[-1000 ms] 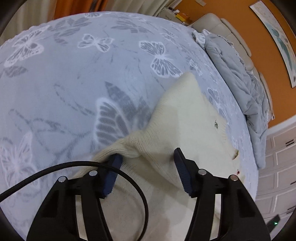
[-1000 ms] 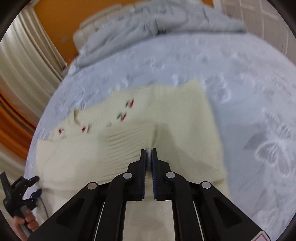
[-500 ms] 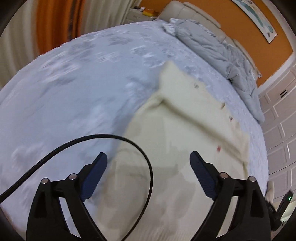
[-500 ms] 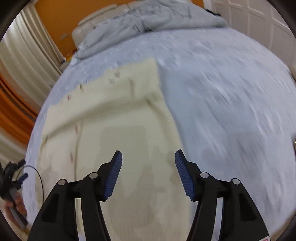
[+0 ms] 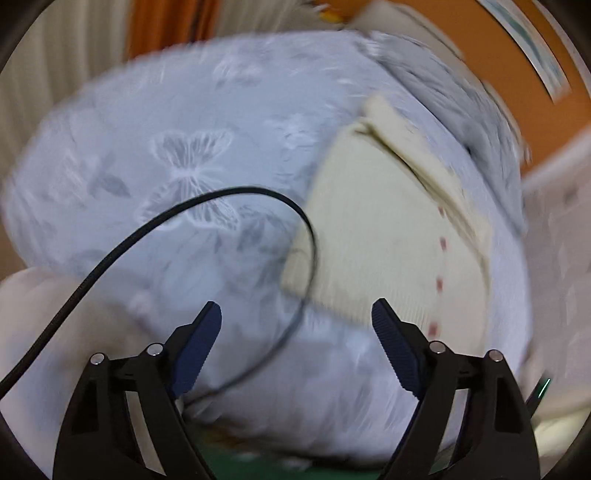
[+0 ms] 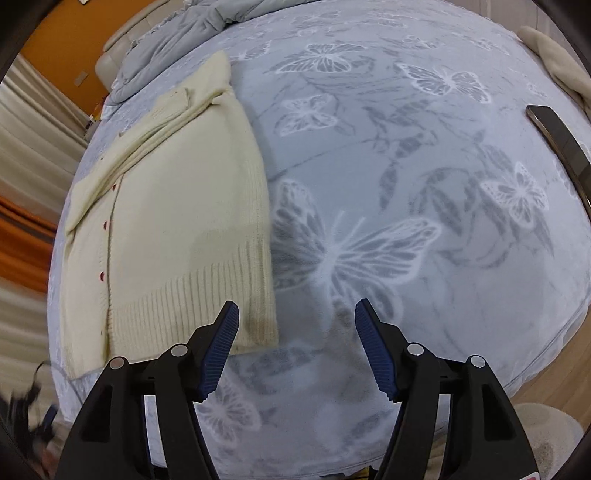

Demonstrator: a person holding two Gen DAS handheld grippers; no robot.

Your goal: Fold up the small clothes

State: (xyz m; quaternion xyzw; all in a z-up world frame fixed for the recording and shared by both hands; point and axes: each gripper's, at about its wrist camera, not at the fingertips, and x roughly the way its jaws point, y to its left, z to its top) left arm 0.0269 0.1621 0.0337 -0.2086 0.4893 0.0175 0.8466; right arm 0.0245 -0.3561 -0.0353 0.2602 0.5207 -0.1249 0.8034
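A cream knit cardigan (image 6: 173, 229) with small red buttons lies flat on the blue butterfly-print bed cover (image 6: 388, 184), its sleeves folded in across the top. It also shows in the left wrist view (image 5: 384, 236), blurred. My right gripper (image 6: 295, 314) is open and empty, above the cover just right of the cardigan's ribbed hem. My left gripper (image 5: 295, 314) is open and empty, held back from the cardigan's near edge. A black cable (image 5: 236, 195) loops across the left wrist view.
A grey duvet (image 6: 192, 26) is bunched at the head of the bed against a beige headboard (image 6: 118, 48). A dark phone-like slab (image 6: 557, 136) lies at the right edge of the cover. Curtains (image 6: 33, 122) hang on the left side.
My right gripper opened and let go of the cardigan. Both grippers drew back from the garment, which now lies flat on the cover.
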